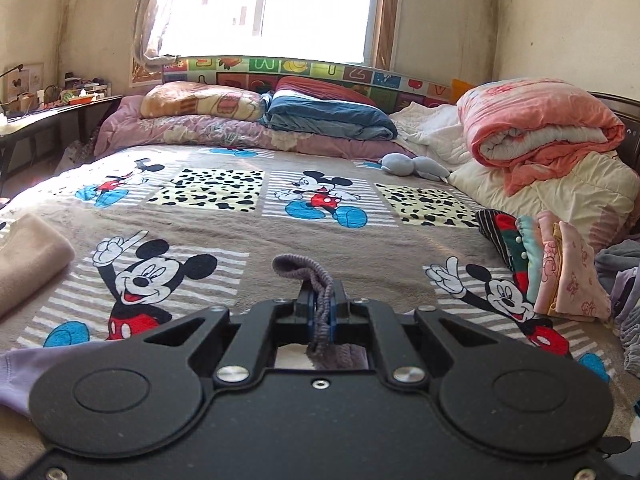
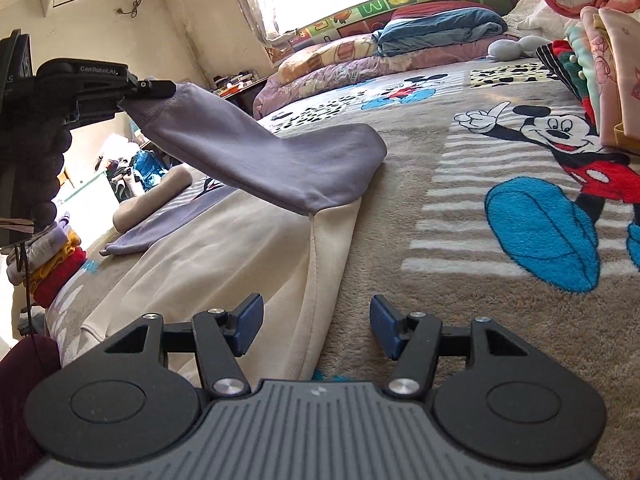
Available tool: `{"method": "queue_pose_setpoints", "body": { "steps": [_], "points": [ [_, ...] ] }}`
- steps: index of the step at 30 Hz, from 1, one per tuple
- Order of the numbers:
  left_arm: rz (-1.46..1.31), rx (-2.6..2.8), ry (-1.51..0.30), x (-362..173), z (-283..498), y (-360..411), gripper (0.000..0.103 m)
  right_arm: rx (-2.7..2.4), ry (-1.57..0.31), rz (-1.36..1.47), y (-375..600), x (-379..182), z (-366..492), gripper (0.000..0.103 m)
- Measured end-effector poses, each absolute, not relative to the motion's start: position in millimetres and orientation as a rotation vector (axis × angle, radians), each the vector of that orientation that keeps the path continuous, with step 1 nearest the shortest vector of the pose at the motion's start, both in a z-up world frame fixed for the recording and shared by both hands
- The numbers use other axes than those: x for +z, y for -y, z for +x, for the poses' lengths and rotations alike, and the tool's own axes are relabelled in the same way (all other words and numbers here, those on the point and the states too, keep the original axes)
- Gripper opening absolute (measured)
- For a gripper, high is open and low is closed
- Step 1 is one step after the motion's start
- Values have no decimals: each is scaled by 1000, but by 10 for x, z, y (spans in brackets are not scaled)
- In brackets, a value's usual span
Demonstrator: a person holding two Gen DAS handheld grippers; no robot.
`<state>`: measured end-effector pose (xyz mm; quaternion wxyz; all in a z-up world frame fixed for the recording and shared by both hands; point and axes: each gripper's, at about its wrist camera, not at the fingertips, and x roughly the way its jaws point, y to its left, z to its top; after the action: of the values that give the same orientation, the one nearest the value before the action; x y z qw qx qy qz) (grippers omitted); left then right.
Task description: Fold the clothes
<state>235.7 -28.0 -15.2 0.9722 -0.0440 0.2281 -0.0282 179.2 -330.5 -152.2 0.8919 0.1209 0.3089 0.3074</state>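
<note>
A cream sweatshirt with lilac sleeves [image 2: 224,256] lies on the cartoon-mouse bedspread [image 2: 460,184]. My left gripper [image 1: 320,300] is shut on the ribbed cuff [image 1: 304,270] of one lilac sleeve. In the right wrist view that same left gripper [image 2: 156,89] holds the sleeve [image 2: 260,156] lifted off the bed, stretched from upper left down to the shoulder seam. My right gripper [image 2: 316,330] stands open just above the cream body's edge, its blue pads [image 2: 250,320] apart with only the hem and blanket below them. The other lilac sleeve [image 2: 132,236] lies flat farther left.
A row of folded clothes [image 1: 552,264] stands at the bed's right side. A rolled beige garment [image 1: 28,264] lies at the left. Pillows and quilts [image 1: 328,116] are piled by the window. A stack of folded clothes [image 2: 52,260] sits at the left. A person's dark red sleeve [image 2: 20,400] shows low left.
</note>
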Motion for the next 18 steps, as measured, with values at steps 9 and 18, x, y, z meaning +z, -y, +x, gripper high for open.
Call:
{"method": "queue_pose_setpoints", "body": {
  "steps": [9, 18],
  "points": [
    [-101, 2, -499, -504, 2337, -102, 4, 649, -675, 184, 3168, -1535, 1684, 52],
    [-89, 4, -485, -572, 2268, -268, 4, 651, -684, 158, 3134, -1526, 1592, 52]
  ]
}}
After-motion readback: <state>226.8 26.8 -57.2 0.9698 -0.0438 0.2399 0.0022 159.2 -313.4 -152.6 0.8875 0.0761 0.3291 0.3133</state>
